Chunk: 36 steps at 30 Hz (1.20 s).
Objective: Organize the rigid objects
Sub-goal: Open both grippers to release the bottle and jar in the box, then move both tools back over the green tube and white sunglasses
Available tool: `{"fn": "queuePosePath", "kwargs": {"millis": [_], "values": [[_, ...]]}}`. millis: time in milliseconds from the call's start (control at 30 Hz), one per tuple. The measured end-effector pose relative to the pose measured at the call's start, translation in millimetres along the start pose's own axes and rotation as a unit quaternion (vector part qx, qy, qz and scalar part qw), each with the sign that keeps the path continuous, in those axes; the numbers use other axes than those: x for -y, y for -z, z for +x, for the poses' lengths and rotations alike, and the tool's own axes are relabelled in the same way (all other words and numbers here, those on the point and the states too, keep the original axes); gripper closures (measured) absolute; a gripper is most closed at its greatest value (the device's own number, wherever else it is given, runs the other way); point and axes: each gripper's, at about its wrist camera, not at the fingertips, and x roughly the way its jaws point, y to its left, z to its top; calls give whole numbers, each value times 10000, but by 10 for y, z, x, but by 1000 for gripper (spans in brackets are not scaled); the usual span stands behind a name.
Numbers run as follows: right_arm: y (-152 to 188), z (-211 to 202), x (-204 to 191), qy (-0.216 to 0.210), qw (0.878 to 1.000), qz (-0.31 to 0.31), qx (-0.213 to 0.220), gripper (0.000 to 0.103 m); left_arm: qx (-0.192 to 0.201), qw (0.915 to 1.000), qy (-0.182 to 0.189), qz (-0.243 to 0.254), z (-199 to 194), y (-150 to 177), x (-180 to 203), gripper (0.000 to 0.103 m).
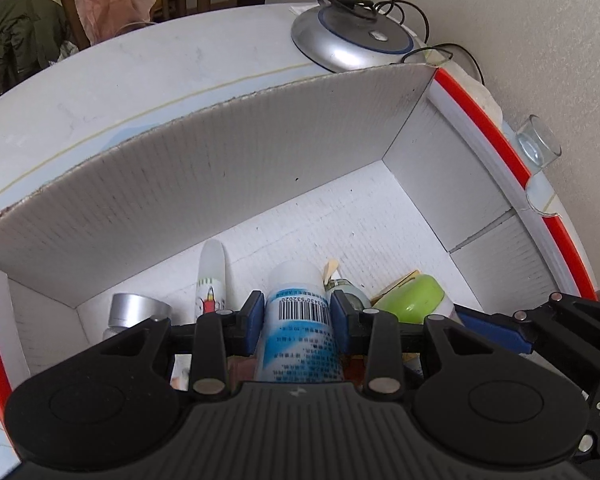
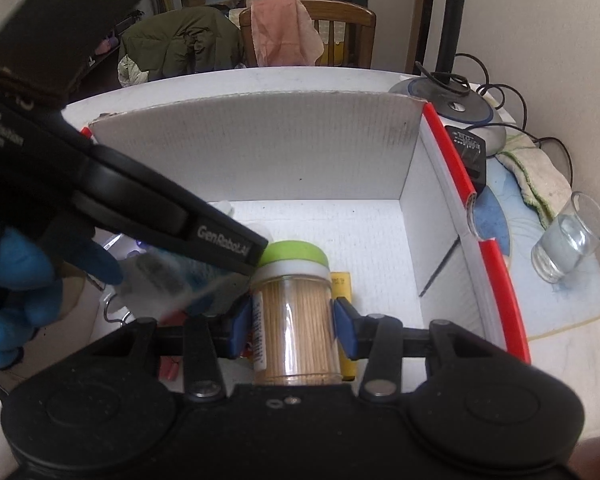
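Bottle (image 1: 298, 320) between left fingers (image 1: 255, 322); clamped.

Low in your left view, the white bottle (image 1: 298, 320) with blue print and a barcode sat clamped between blue pads inside the white box (image 1: 204, 184). Centre-bottom of your right view, the green-lidded toothpick jar (image 2: 296, 312) was gripped likewise.
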Motion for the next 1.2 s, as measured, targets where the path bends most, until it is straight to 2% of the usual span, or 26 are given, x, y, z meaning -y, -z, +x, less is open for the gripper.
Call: {"fn": "queuePosePath", "kwargs": {"millis": [167, 233, 300, 333, 1000, 1133, 1200], "values": [[-5, -7, 4, 16, 10000, 27, -2, 54, 47, 10000, 21, -29, -49, 30, -17, 66], [-1, -26, 8, 17, 10000, 75, 3, 51, 94, 9999, 59, -32, -98, 51, -24, 60], [1, -58, 15, -14, 9999, 124, 23, 49, 162, 9999, 26, -31, -151, 66, -22, 50], [3, -81, 13, 2, 9999, 142, 47, 46, 211, 9998, 48, -49, -192, 81, -30, 49], [55, -732, -286, 47, 9983, 145, 556, 39, 1257, 9918, 208, -43, -1231, 532, -114, 48], [66, -881, -408, 9, 9976, 191, 663, 30, 1445, 9893, 219, -22, -1450, 693, -178, 48], [69, -948, -476, -35, 9972, 217, 711, 29, 1533, 9879, 209, -11, -1557, 779, -226, 48]]}}
